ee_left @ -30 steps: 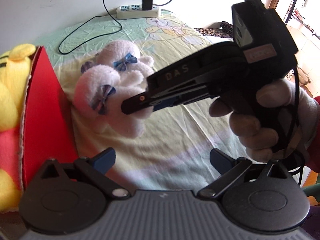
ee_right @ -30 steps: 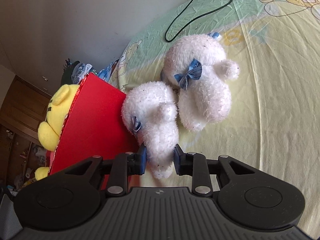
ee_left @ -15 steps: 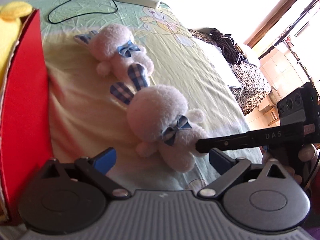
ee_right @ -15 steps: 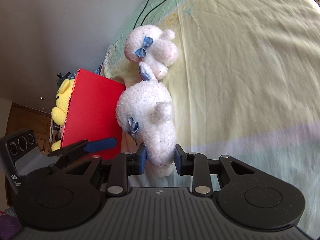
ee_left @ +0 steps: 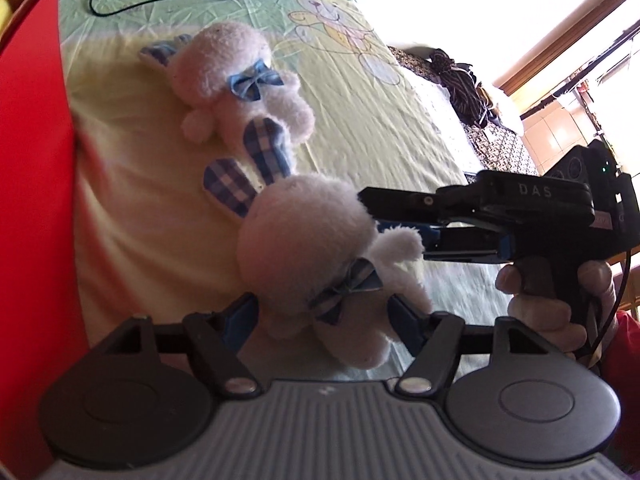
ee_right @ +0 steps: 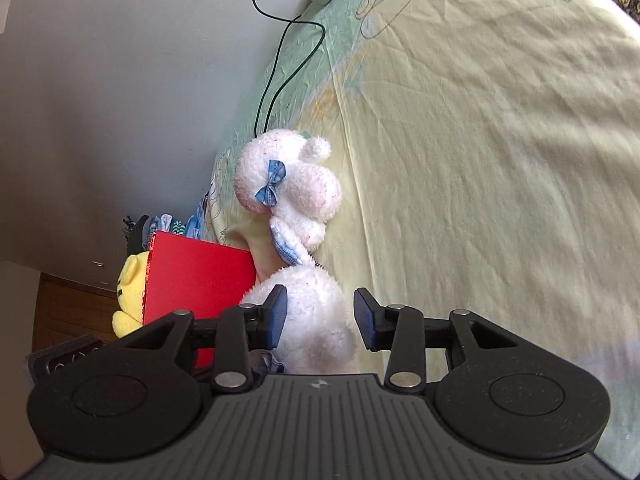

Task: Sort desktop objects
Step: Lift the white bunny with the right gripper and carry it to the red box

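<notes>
Over the bed sheet (ee_left: 380, 128), red box (ee_left: 32, 160) hard on my left and the second bunny (ee_left: 240, 76) just ahead, the near bunny (ee_left: 312, 248) changes tools: my right gripper (ee_right: 320, 318) has sprung apart but still crowds it, while my left gripper (ee_left: 322, 316) has narrowed round it, and I cannot tell whether it grips yet.
</notes>
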Available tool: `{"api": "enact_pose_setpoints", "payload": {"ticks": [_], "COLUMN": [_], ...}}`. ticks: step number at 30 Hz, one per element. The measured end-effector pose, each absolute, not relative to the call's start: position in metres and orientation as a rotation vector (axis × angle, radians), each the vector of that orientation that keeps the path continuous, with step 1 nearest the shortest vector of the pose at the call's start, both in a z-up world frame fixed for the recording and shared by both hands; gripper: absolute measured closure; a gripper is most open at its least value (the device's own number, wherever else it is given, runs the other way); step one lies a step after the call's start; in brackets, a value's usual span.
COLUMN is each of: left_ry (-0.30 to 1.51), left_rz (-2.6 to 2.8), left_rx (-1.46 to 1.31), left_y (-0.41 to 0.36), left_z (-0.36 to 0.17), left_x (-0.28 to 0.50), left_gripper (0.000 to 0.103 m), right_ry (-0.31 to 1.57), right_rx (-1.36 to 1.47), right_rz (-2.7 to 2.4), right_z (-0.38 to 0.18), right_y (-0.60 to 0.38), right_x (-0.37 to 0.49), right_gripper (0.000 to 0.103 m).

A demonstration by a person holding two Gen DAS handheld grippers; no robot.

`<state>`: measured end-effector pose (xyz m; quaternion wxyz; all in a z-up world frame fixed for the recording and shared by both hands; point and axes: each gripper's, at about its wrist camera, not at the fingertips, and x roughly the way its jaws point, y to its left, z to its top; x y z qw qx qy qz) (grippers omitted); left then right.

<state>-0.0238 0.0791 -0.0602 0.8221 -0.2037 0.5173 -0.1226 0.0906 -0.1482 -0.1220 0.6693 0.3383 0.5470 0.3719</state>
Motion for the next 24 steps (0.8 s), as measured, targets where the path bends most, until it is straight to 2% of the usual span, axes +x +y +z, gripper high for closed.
{"api": "enact_pose_setpoints", "payload": {"ticks": [9,24], "left_ry": [1.097,1.002], "left_rz": [-0.263,-0.288], "left_rx": [-0.424,-0.179], "left_y": [0.075,0.042], "left_z": [-0.06,-0.027], "left_x": [-0.021,-0.059], "left_gripper": [0.033,0.033], "right_ry": [1.316,1.218], "right_rx": [0.856,0.785], "right_rz": [0.857,0.886], "right_z": [-0.136,-0.104], "right_y": [-0.157,-0.169], "right_x": [0.081,0.02], "right_gripper": [0.064,0.069]}}
